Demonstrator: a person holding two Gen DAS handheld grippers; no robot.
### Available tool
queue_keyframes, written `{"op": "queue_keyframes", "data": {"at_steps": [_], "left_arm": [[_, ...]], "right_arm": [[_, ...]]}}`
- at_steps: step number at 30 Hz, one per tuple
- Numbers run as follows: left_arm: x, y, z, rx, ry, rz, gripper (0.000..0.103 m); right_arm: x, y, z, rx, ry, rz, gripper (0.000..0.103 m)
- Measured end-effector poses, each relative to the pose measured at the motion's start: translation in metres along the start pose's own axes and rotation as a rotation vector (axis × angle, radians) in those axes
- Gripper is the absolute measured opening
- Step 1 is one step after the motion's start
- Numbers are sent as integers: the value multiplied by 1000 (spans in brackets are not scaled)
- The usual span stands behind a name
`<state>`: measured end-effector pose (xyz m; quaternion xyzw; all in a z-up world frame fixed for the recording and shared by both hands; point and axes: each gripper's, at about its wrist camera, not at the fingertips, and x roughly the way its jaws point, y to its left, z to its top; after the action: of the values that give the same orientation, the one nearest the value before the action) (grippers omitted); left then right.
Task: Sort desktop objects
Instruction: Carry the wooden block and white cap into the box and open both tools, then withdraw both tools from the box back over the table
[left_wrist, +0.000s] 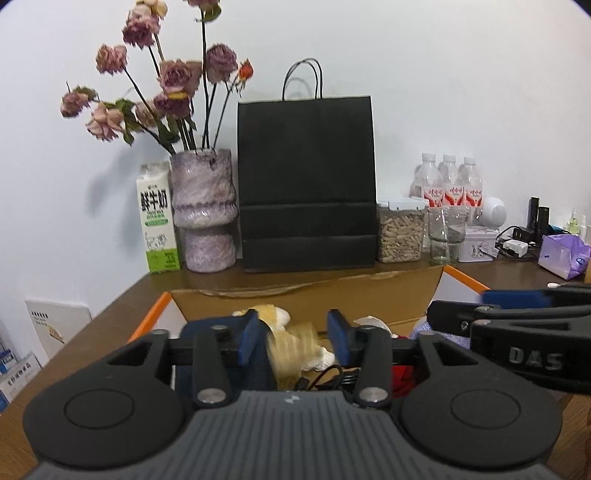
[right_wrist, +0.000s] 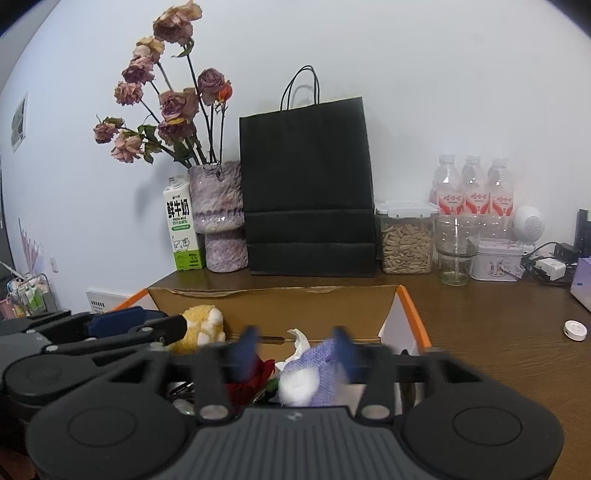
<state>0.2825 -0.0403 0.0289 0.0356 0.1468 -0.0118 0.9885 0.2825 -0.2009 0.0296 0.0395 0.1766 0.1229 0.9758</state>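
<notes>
Both the left gripper (left_wrist: 295, 338) and right gripper (right_wrist: 297, 349) hang spread, pinching nothing, over the orange-edged cardboard box (right_wrist: 273, 306) of yellow plush toy (left_wrist: 291, 350) and lilac knitted cloth (right_wrist: 321, 363), the tall black paper bag (left_wrist: 306, 181) standing behind it.

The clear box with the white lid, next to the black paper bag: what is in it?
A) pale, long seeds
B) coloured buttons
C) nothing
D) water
A: the clear box beside the black paper bag is filled almost to its lid with pale, elongated seeds, seen through its wall in both views.
</notes>
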Motion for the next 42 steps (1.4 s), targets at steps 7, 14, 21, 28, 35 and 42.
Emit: {"op": "queue_keyframes", "data": {"at_steps": [7, 14, 21, 28, 35, 42], "left_arm": [[-17, 13, 7, -66, -84, 80, 103], [-19, 6, 6, -36, -79, 71, 103], [-20, 6, 2, -33, -76, 64, 103], [-25, 6, -2, -30, -72, 55, 103], [-40, 10, -17, -44, -60, 44, 103], [-64, 13, -29, -37, -60, 31, 103]], "right_arm": [[-26, -10, 7, 32, -88, -44, 103], [-32, -5, 4, 8, -92, -45, 103], [-32, -8, 1, 20, -82, -52, 103], [-34, -9, -5, 22, -74, -46, 103], [-43, -6, -12, 5, -77, -33, 103], [-61, 3, -30, -40, -75, -21, 103]]}}
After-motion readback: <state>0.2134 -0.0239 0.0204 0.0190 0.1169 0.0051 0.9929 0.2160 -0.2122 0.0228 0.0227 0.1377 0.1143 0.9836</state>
